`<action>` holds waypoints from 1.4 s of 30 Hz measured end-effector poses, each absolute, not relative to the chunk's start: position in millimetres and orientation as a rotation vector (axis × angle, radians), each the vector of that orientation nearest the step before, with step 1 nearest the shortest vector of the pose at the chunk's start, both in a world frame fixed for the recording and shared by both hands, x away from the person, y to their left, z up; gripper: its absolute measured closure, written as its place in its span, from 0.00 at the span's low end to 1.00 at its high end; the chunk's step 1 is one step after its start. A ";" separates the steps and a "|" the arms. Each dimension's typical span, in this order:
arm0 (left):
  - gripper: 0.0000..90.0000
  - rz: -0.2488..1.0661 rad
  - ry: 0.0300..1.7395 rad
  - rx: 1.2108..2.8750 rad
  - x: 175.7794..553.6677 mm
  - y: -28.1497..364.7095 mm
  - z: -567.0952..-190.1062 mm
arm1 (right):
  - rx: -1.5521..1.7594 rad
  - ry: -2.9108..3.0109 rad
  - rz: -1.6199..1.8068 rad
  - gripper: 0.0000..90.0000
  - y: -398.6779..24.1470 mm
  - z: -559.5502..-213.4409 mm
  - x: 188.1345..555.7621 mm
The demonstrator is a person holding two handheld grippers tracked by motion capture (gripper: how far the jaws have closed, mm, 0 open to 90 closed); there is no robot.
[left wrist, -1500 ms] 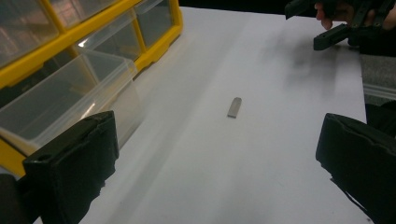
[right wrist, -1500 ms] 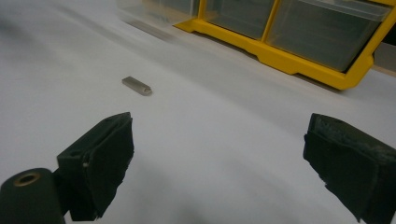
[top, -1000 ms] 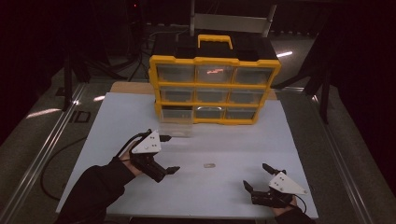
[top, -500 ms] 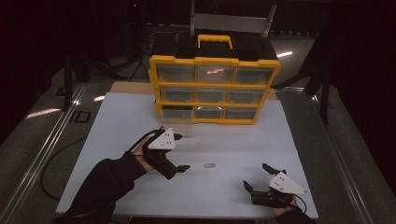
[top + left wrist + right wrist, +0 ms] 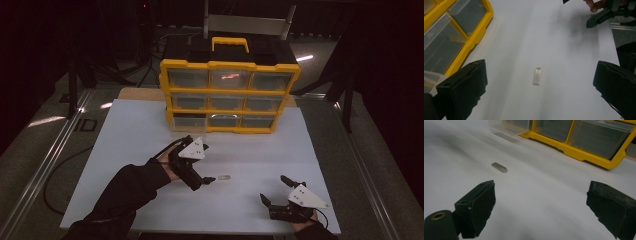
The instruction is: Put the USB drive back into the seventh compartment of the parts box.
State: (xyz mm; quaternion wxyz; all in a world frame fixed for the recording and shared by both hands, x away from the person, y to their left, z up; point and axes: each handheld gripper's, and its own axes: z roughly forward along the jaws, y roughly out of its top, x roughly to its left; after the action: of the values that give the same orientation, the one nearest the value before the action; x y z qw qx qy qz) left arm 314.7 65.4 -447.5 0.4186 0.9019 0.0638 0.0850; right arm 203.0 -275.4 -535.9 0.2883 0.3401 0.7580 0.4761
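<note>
The small metal piece [image 5: 224, 177] lies flat on the white counter [image 5: 130, 130], just at 3 o'clock of the left tool [image 5: 206, 180], whose jaws stand wide open and hold nothing. The right tool [image 5: 274, 194] rests near the counter's front edge at about 4 o'clock from the piece, also wide open and empty, and the yellow drawer organizer [image 5: 230, 95] stands at 12 o'clock

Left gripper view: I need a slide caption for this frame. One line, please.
Open left tool poised over a small flat metal piece on the white table, beside the yellow drawer organizer.
</note>
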 end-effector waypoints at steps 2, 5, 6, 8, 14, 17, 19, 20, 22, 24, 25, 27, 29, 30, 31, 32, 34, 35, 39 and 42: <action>0.00 0.216 0.154 2.272 316.1 61.0 -449.2 | 0.913 2.025 1.272 0.10 -275.2 -535.9 202.8; 0.00 0.211 0.144 2.285 318.0 54.7 -452.5 | 0.909 2.026 1.271 0.10 -275.0 -535.9 202.8; 0.00 0.208 0.143 2.286 318.2 52.5 -453.9 | 0.907 2.026 1.272 0.10 -275.1 -536.2 203.1; 0.00 0.204 0.138 2.292 318.5 50.3 -455.1 | 0.908 2.026 1.268 0.10 -275.1 -536.1 203.0; 0.00 0.186 0.124 2.320 322.0 33.8 -464.4 | 0.905 2.027 1.274 0.10 -274.7 -536.1 202.7; 0.00 0.185 0.103 2.344 323.3 28.3 -467.8 | 0.904 2.027 1.270 0.10 -274.8 -536.2 203.0; 0.00 0.182 0.100 2.352 323.7 26.2 -469.3 | 0.902 2.027 1.273 0.10 -274.7 -536.2 202.8; 0.00 0.182 0.100 2.352 323.7 26.2 -469.3 | 0.899 2.029 1.272 0.10 -274.7 -536.2 202.7; 0.00 0.162 0.096 2.381 325.7 18.5 -475.7 | 0.900 2.029 1.271 0.10 -274.7 -536.3 202.9; 0.00 0.154 0.094 2.392 326.4 15.8 -479.1 | 0.898 2.030 1.274 0.10 -274.5 -536.3 202.8; 0.00 0.155 0.094 2.398 327.0 14.9 -481.0 | 0.898 2.030 1.273 0.10 -274.5 -536.3 202.9; 0.00 0.151 0.101 2.412 328.5 13.1 -485.4 | 0.899 2.031 1.272 0.10 -274.5 -536.4 203.0; 0.00 0.148 0.102 2.436 329.7 11.1 -490.5 | 0.898 2.032 1.273 0.10 -274.2 -536.4 202.8; 0.00 0.144 0.106 2.447 330.5 10.3 -493.1 | 0.898 2.032 1.274 0.10 -274.1 -536.5 202.8; 0.00 0.139 0.103 2.458 331.0 9.7 -495.8 | 0.896 2.033 1.274 0.10 -274.2 -536.6 203.0; 0.00 0.151 0.102 2.468 331.4 8.9 -498.4 | 0.897 2.034 1.274 0.10 -274.1 -536.7 203.0; 0.00 0.136 0.107 2.482 332.8 7.7 -503.4 | 0.898 2.033 1.275 0.10 -273.7 -536.5 202.7; 0.00 0.142 0.102 2.489 333.2 7.0 -505.9 | 0.898 2.033 1.274 0.10 -273.7 -536.5 202.8; 0.03 0.144 0.112 2.515 335.0 4.3 -512.9 | 0.896 2.035 1.274 0.10 -273.8 -536.6 202.9; 0.06 0.138 0.121 2.521 336.6 3.2 -516.0 | 0.897 2.035 1.275 0.10 -273.8 -536.7 203.0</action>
State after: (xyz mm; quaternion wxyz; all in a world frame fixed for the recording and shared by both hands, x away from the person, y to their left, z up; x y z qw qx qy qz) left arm 336.6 3.2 -516.0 0.3022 0.9507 0.0455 0.0521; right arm 203.0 -273.8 -536.7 0.2848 0.3353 0.7610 0.4768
